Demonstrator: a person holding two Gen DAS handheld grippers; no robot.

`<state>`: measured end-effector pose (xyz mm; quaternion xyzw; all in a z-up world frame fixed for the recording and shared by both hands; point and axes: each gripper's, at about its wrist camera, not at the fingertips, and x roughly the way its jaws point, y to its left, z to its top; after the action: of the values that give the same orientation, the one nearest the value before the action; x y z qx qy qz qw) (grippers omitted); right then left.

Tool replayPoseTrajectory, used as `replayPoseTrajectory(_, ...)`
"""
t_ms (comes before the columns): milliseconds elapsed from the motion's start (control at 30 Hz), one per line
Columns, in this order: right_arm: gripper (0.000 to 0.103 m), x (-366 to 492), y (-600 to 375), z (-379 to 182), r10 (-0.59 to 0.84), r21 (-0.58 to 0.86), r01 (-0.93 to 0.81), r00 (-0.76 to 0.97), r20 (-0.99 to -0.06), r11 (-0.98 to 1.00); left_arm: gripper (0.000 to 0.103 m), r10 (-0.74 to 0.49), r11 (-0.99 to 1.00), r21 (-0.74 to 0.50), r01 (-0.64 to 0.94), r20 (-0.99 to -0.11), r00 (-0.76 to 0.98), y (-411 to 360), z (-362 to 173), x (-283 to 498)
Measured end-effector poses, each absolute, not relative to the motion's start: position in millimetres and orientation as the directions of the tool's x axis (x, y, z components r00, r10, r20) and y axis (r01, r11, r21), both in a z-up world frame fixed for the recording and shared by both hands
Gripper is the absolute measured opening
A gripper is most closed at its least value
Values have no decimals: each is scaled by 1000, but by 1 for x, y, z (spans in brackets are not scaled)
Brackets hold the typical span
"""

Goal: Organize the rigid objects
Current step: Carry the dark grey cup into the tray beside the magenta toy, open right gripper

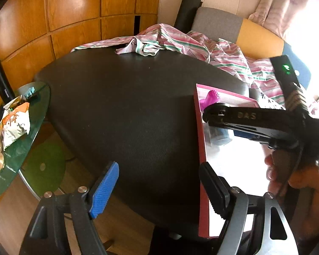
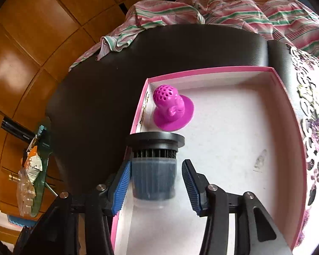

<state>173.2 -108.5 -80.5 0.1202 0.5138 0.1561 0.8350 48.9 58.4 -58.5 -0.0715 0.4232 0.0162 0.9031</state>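
Observation:
A pink box [image 2: 287,97] with a white floor sits on a black seat [image 2: 95,95]. In it lie a magenta perforated plastic piece [image 2: 172,110] and a dark cylindrical filter with a black flange [image 2: 154,170]. My right gripper [image 2: 157,182] is open, its blue fingers on either side of the filter; the left pad touches it, the right stands apart. In the left wrist view the left gripper [image 1: 159,189] is open and empty over the seat [image 1: 127,106], beside the box's red outer wall [image 1: 201,159]. The right gripper's body [image 1: 255,123] hangs over the box.
A striped pink and green cloth [image 1: 180,44] lies along the seat's far edge. A round glass side table [image 1: 21,144] with snack packets stands at the left. Wooden wall panels [image 1: 63,21] are behind. A floral patterned surface [image 2: 312,116] lies right of the box.

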Motion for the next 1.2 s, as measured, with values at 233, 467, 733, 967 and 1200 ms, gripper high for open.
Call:
replayPoseTrajectory(233,51,153,-119,-70,359,327,-152,460,-812,933,79,-28,990,-112,-87,-754,657,59,-51,44)
replayPoseTrajectory(467,51,132,-130,-57,332,296,-154,510,-794,943,79,-30,992,-106,-73,-740,672,57,-46,39)
replayPoseTrajectory(733,51,114,-141,-45,301,259,-154,549,-780,953,79,-51,994,-100,-33,-734,677,48,-43,34)
replayPoseTrajectory(967,51,103,-149,-38,273,231,-146,576,-771,962,79,-64,996,-91,-5,-738,672,38,-42,30)
replayPoseTrajectory(1200,51,93,-159,-31,235,194,-134,609,-757,972,80,-62,997,-69,16,-735,675,28,-40,27)
